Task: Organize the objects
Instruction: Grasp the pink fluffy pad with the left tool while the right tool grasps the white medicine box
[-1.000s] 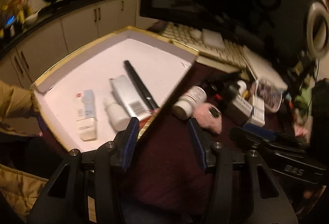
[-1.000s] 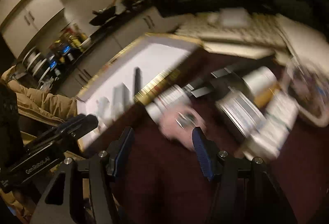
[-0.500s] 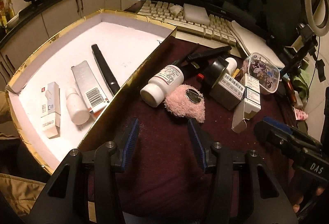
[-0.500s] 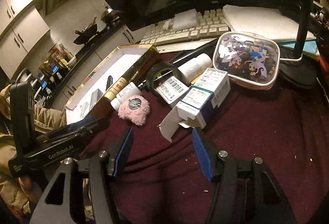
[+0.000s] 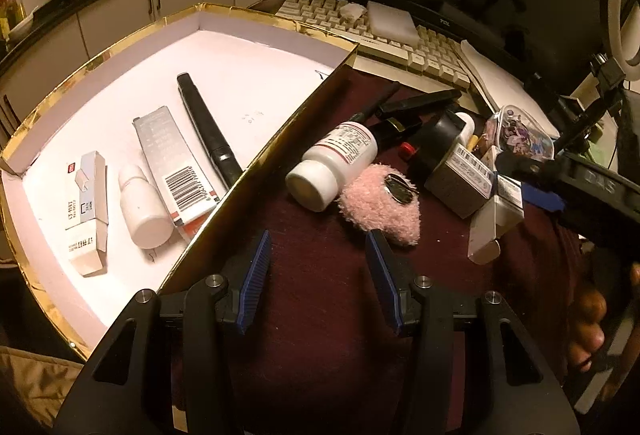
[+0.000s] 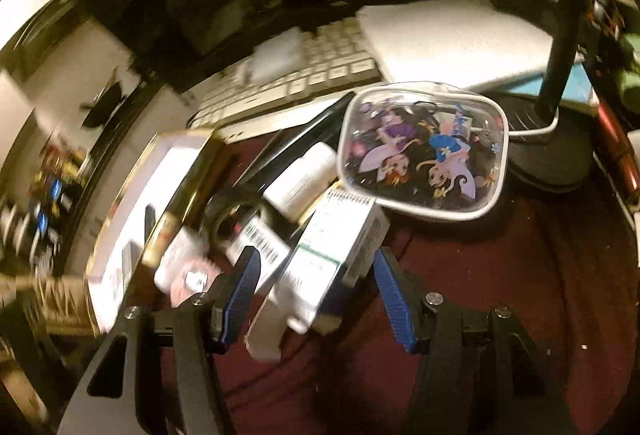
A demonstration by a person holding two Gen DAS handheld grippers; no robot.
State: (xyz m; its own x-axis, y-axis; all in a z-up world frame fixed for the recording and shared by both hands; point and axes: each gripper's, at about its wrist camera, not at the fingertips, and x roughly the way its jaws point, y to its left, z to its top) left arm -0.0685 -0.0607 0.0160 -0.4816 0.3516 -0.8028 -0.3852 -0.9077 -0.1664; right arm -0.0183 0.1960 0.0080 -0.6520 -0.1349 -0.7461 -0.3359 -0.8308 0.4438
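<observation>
A gold-rimmed white box (image 5: 280, 23) at the left holds a small carton (image 5: 86, 207), a little white bottle (image 5: 144, 213), a silver barcoded pack (image 5: 174, 167) and a black pen (image 5: 208, 131). On the maroon cloth lie a white pill bottle (image 5: 332, 165), a pink fluffy puff (image 5: 380, 211) and a white carton (image 6: 332, 255). My left gripper (image 5: 317, 239) is open and empty, just short of the puff and pill bottle. My right gripper (image 6: 317, 255) is open, with the white carton between its jaws and gaps at the pads; it also shows at the right (image 5: 520, 179).
A black tape roll (image 6: 232, 211), a barcoded box (image 5: 460, 179) and a clear cartoon pouch (image 6: 424, 151) crowd the cloth behind the carton. A keyboard (image 5: 400, 43), monitor and ring light stand at the back. A hand (image 5: 592, 323) holds the right gripper.
My right gripper has moved forward so that the white carton now lies between its jaws. My left gripper has sunk a little closer to the puff and pill bottle.
</observation>
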